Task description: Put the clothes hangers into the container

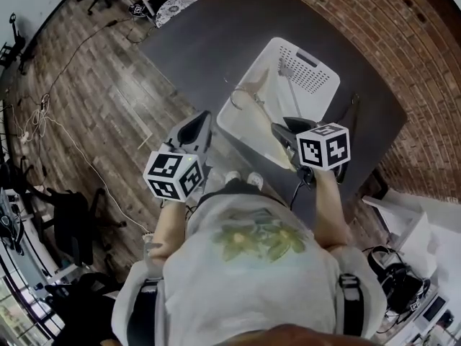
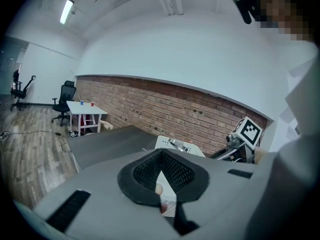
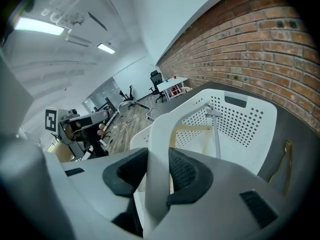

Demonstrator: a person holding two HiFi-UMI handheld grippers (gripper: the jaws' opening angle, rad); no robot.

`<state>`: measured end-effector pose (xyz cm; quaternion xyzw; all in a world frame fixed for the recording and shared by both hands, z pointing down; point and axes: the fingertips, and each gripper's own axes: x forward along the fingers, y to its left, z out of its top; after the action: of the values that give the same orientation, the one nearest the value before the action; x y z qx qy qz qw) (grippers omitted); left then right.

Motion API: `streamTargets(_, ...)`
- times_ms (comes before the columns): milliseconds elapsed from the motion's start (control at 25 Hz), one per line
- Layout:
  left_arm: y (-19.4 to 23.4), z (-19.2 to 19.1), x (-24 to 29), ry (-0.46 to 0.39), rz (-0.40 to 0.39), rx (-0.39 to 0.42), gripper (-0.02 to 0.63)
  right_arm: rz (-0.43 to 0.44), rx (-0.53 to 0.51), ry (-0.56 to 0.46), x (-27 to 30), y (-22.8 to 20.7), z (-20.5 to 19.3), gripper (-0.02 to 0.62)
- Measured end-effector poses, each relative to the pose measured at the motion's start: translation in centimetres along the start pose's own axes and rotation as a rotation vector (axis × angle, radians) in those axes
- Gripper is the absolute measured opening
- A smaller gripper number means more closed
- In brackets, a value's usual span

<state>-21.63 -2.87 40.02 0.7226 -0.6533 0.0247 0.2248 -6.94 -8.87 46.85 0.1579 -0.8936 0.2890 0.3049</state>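
A white perforated basket (image 1: 317,85) stands on the dark grey table (image 1: 209,34). Inside it lie a cream wooden hanger (image 1: 252,96) and a grey hanger (image 1: 289,71), which show as the cream hanger (image 3: 192,129) and the grey hanger (image 3: 216,129) in the right gripper view. My right gripper (image 1: 277,130) is shut on the basket's near rim (image 3: 159,134), and the white band runs up between its pads. My left gripper (image 1: 203,115) hovers by the basket's near left corner, jaws shut on nothing, tips meeting (image 2: 160,154).
A brown hanger (image 3: 287,164) lies on the table to the right of the basket. A thin wire hanger (image 1: 229,83) lies by the basket's left side. A brick wall (image 1: 374,27) borders the table. Office chairs, a white desk and cables are on the wooden floor (image 1: 79,114).
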Motion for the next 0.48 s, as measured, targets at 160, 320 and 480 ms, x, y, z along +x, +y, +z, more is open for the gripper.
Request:
streamTargets(160,0.2,0.3,0.6,0.001,-0.002,-0.002,0.029,0.008,0.031,0.024,0.7,-0.8,0.0,0.143)
streamTargets(320,0.8,0.6,1.2,0.002,-0.006,-0.005,0.029,0.014,0.042,0.042,1.6,-1.0,0.6,0.143)
streamTargets(480,1.1,0.9,1.4,0.000,-0.007,-0.007,0.029,0.029,0.056,0.065,2.6,-1.0,0.8,0.143)
